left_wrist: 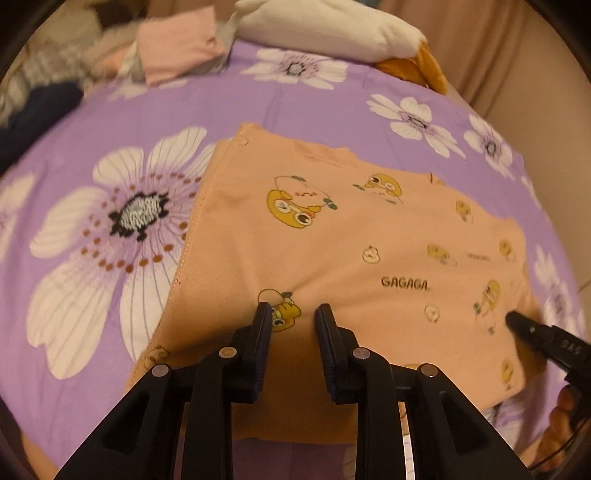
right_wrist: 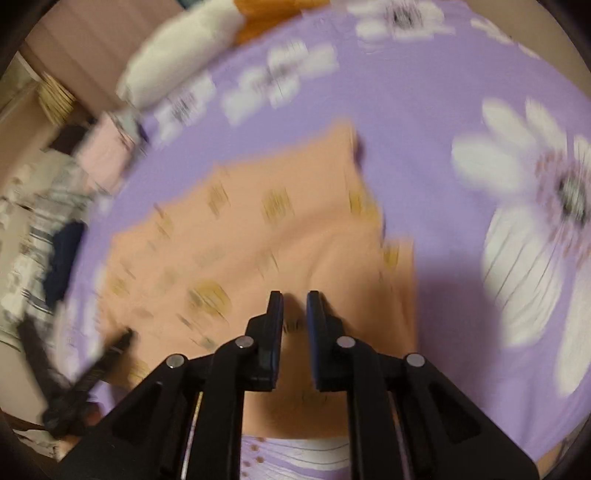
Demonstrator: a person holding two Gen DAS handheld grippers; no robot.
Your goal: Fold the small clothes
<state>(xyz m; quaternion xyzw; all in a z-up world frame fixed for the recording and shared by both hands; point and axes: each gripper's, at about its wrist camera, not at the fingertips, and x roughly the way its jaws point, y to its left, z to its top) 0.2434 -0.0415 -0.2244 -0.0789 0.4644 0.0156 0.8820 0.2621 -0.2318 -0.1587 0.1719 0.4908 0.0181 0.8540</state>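
— Both claws, left (left_wrist: 291,314) and right (right_wrist: 294,301), gape empty over the shirt (left_wrist: 351,236) on my bed (left_wrist: 314,99).
— Risk?
— I'd snag one layer; the fold slides apart.

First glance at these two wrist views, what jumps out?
The peach cartoon-print garment, marked GAGAGA, lies flat mid-frame on the purple bedsheet with its huge white daisies. Both black tongs hang over its near edge with jaws apart, the left tongs in front and the right tongs toward its right side. A folded pink piece sits on a clothes pile at far left; a white and orange plush lies at the back.
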